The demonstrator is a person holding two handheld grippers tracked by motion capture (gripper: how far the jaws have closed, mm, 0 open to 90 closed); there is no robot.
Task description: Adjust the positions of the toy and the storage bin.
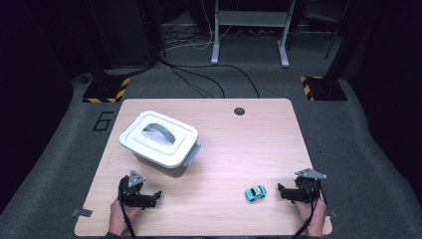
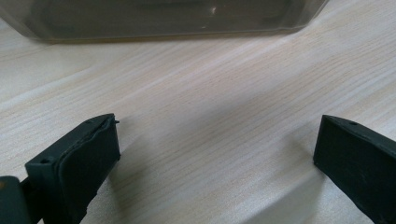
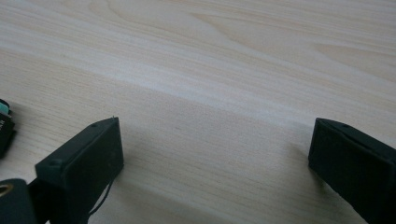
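A small turquoise toy car [image 1: 255,192] sits on the wooden table [image 1: 239,144] near the front right; its edge [image 3: 4,122] peeks in at the left of the right gripper view. Just right of the car rests my right gripper [image 1: 281,191], open, jaws far apart over bare wood [image 3: 215,154]. A grey lidded box [image 1: 160,143] with a carry handle stands at the left middle. My left gripper [image 1: 155,196] lies in front of that box, open and empty [image 2: 217,149], with the box's dim lower wall [image 2: 163,18] ahead of it.
A round cable hole [image 1: 239,111] lies near the table's far edge. Beyond the table are grey carpet, floor cables, stand bases with yellow-black stripes [image 1: 105,90] and a desk frame [image 1: 249,30]. A hand [image 1: 122,219] holds each gripper at the near edge.
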